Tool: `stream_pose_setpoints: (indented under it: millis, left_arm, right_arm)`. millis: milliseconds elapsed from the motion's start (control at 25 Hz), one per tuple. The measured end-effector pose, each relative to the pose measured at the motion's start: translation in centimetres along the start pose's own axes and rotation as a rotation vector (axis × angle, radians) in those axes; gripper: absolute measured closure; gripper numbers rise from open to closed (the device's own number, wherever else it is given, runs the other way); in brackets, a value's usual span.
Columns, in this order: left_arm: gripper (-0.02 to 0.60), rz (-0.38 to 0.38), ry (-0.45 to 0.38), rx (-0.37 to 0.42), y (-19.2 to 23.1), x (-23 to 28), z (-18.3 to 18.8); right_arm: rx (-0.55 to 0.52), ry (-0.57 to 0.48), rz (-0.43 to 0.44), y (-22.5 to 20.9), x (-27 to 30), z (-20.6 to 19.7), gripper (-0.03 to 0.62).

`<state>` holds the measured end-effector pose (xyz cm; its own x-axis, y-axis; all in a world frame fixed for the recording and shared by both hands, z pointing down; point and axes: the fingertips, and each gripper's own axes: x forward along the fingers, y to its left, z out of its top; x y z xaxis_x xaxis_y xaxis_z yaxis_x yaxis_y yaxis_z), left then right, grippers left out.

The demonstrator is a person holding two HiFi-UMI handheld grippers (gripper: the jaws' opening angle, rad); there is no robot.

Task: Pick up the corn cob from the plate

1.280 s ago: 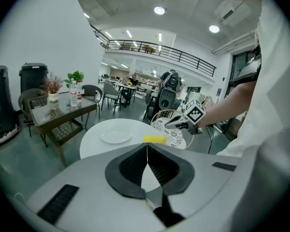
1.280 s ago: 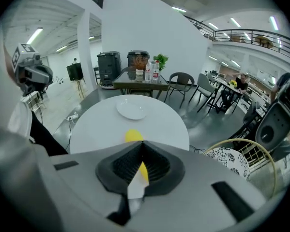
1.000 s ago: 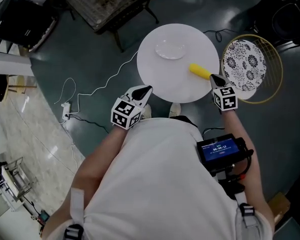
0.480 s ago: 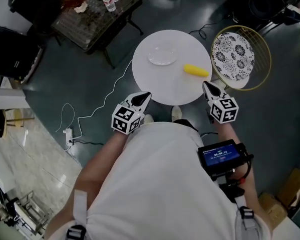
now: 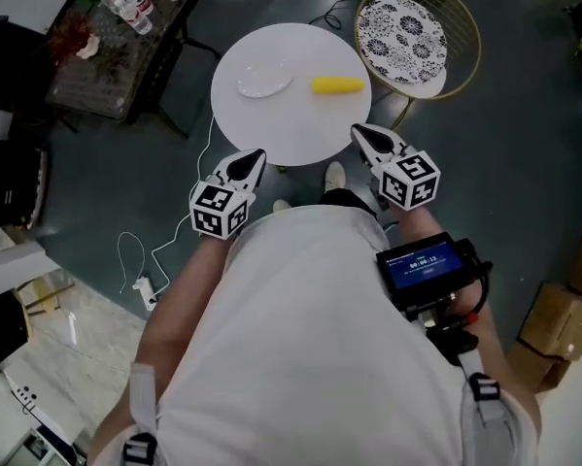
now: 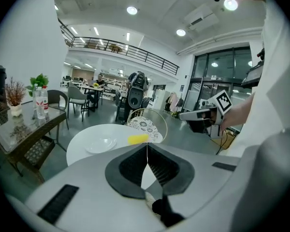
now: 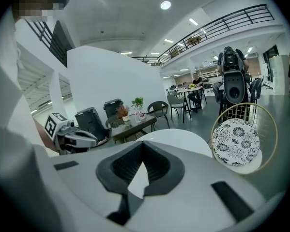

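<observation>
On white table [image 5: 291, 129] | corn cob [image 5: 337, 85] ahead of right hand-held gripper [image 5: 358, 130], apart | jaws clenched, empty

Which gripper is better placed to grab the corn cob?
Right. The right gripper is nearer the corn cob, which lies on the table's right half beside the plate; the left gripper sits farther off. Both are shut, so it must open first.

The corn [image 5: 337, 85] is yellow; the table [image 5: 291, 139] is white. The plate [image 5: 264, 83] looks clear or pale white, hard to tell which. The cushion [image 5: 400, 29] has a black-and-white flower pattern, and the wire chair [image 5: 480, 35] is gold. The left gripper [image 5: 258, 153] and right gripper [image 5: 357, 128] are white with black pads and black-and-white square markers. The floor [image 5: 524, 163] is dark grey-green.
</observation>
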<state>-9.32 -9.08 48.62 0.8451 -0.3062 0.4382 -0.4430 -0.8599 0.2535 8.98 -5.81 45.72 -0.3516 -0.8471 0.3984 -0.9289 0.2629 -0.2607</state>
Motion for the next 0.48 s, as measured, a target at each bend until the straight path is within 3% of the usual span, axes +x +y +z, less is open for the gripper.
stream_pose_setpoints:
  millis: [480]
  left_arm:
    - [0.572,-0.091,0.016,0.043,-0.8,2.6,1.5]
  right_arm:
    - [0.056,-0.066,-0.025,0.5,-1.0,0.7,0.585]
